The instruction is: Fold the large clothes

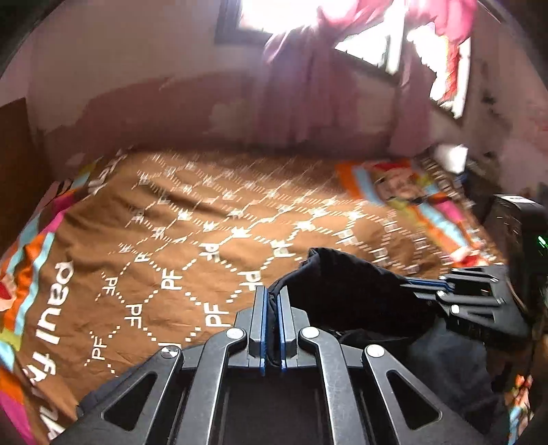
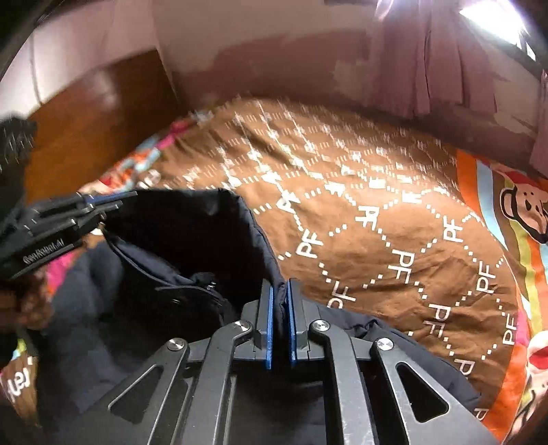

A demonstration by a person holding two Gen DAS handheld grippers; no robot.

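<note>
- A dark navy padded jacket [image 2: 191,246] is seen lifted at the near edge of a bed, low in both frames, its edge stretched between two claws with an open hollow of fabric sagging between them.
- In the left wrist view the jacket [image 1: 349,284] is held at lower centre, a fold of it pinched between the blue pads of the left claw [image 1: 272,308], which is closed on the cloth.
- The right claw [image 2: 281,308] is likewise shown closed on a fold of the jacket at lower centre of its own view.
- Each claw is caught in the other's frame: the right claw [image 1: 428,285] at the right edge, the left claw [image 2: 109,202] at the left edge, both clamped on the same garment.
- Beneath the jacket a brown bedspread [image 2: 394,219] printed with white "PF" lettering in a dotted diamond grid is spread over the bed, bordered by bright stripes and a cartoon monkey [image 2: 527,205] at the right.
- Pink curtains [image 1: 308,85] are seen hanging beside a bright window [image 1: 267,13] at the top of the frame.
</note>
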